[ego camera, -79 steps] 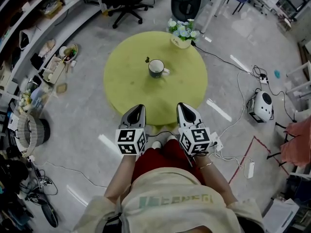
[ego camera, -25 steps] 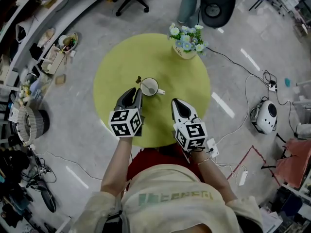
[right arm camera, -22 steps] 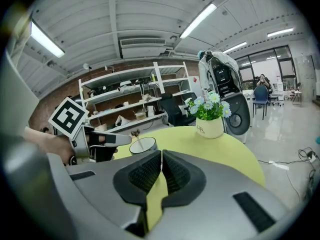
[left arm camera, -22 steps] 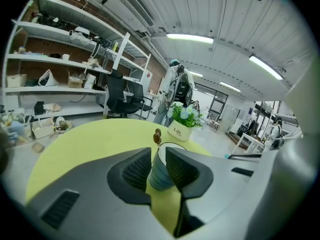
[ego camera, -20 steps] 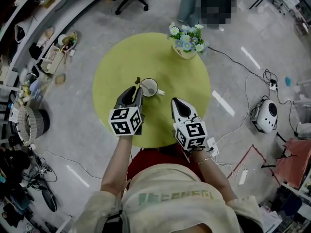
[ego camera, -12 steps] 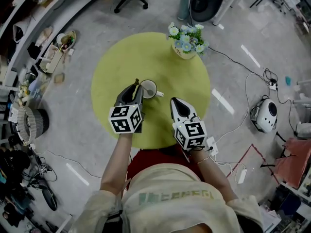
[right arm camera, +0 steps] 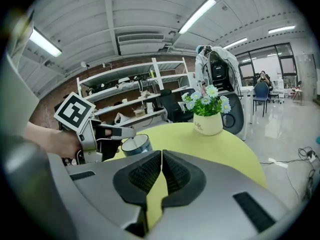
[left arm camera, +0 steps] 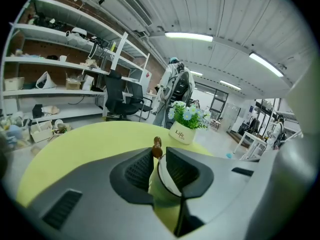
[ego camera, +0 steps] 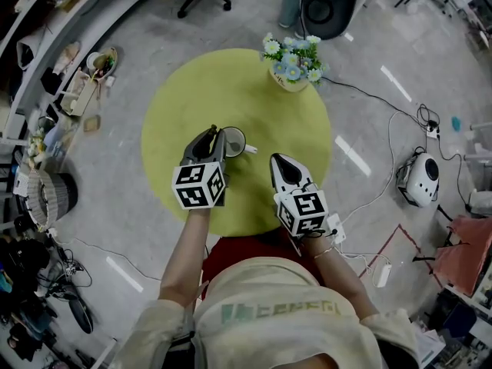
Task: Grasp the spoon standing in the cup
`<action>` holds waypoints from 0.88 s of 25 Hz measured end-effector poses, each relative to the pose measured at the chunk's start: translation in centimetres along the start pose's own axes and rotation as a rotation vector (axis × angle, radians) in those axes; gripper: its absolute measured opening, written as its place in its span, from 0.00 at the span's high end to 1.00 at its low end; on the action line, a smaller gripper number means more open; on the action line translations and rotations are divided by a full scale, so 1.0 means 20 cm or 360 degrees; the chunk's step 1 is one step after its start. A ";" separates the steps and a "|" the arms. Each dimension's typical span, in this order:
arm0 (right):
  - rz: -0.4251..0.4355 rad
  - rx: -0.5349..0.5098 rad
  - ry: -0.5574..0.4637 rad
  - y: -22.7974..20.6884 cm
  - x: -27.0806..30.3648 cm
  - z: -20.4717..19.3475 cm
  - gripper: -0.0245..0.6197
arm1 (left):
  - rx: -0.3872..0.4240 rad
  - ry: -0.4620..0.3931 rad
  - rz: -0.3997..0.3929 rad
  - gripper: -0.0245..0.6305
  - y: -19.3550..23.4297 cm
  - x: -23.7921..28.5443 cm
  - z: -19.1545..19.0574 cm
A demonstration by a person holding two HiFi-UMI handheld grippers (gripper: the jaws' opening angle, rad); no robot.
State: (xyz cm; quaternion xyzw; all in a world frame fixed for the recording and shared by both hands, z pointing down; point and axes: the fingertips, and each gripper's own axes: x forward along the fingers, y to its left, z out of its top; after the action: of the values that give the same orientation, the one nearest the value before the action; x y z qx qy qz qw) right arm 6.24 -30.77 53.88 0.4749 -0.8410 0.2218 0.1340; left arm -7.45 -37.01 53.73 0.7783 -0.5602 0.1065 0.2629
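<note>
A white cup (ego camera: 234, 141) with a dark outside (right arm camera: 136, 145) stands on the round yellow-green table (ego camera: 238, 83). A spoon with a brown wooden end (left arm camera: 157, 147) stands in the cup at its left side. My left gripper (ego camera: 209, 140) is at the cup's left rim. Its jaws stand a narrow gap apart, with the spoon's end right at their tips and the cup's rim showing through the gap. My right gripper (ego camera: 281, 163) hovers over the table's near side, right of the cup, shut on nothing (right arm camera: 161, 155).
A white pot of blue and white flowers (ego camera: 290, 61) stands at the table's far edge. Beyond it stands a black office chair (ego camera: 323, 2). Shelves (ego camera: 54, 44) line the left wall. Cables and a white device (ego camera: 419, 184) lie on the floor at right.
My left gripper has moved forward from the table's near edge up to the cup, and the spoon now sits at its jaw tips. The right gripper has stayed near the front edge.
</note>
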 end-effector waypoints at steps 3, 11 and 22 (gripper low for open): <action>0.0002 0.0004 0.0005 0.00 0.01 0.00 0.90 | 0.0049 -0.0014 0.0005 0.83 -0.01 0.01 0.02; 0.0003 0.0003 0.0016 0.00 0.00 -0.02 0.90 | 0.0064 -0.0034 0.0015 0.88 0.00 -0.01 0.03; 0.0002 -0.0013 0.0004 0.05 -0.03 -0.04 0.90 | 0.0088 -0.0085 0.0000 0.89 -0.01 -0.06 0.05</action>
State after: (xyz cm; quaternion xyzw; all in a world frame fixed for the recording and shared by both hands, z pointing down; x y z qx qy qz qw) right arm 5.75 -29.52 54.02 0.4737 -0.8420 0.2189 0.1369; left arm -7.74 -36.40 52.25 0.7878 -0.5639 0.1011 0.2262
